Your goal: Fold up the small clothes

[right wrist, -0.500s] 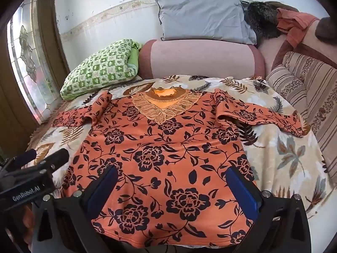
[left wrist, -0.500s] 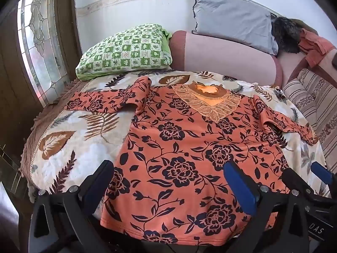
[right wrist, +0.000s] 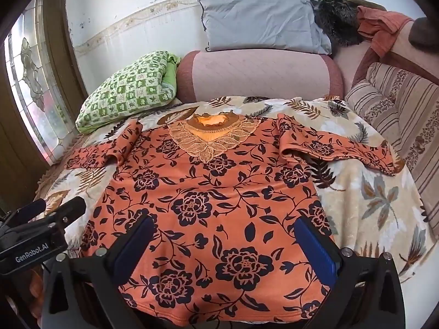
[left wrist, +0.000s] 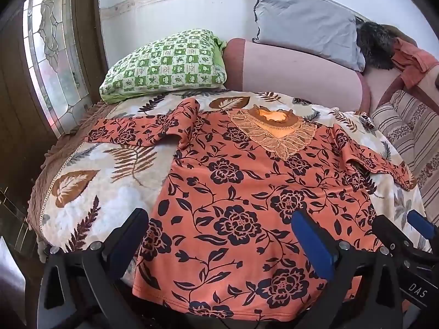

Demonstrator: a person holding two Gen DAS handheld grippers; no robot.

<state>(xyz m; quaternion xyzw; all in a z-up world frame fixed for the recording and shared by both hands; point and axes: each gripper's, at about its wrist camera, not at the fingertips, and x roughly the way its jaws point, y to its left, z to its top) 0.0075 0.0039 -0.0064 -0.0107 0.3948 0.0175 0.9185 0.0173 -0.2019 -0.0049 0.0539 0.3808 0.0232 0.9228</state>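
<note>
An orange top with dark flowers (left wrist: pixel 247 192) lies flat, face up, on a leaf-print blanket (left wrist: pixel 90 192), neckline far, hem near me. Both sleeves are spread out sideways. It also shows in the right wrist view (right wrist: pixel 208 200). My left gripper (left wrist: pixel 219 235) is open and empty, hovering over the hem's left part. My right gripper (right wrist: pixel 222 241) is open and empty, over the hem's right part. The right gripper also shows at the edge of the left wrist view (left wrist: pixel 406 230), and the left gripper shows at the left of the right wrist view (right wrist: pixel 55 208).
A green checked pillow (left wrist: pixel 164 65) lies at the far left, a pink bolster (left wrist: pixel 296 74) and a grey pillow (left wrist: pixel 304 24) behind the top. A striped cushion (right wrist: pixel 397 104) stands on the right. A stained-glass window (left wrist: pixel 52 54) is on the left.
Both views have shifted only slightly. The top and both open grippers stand much as before.
</note>
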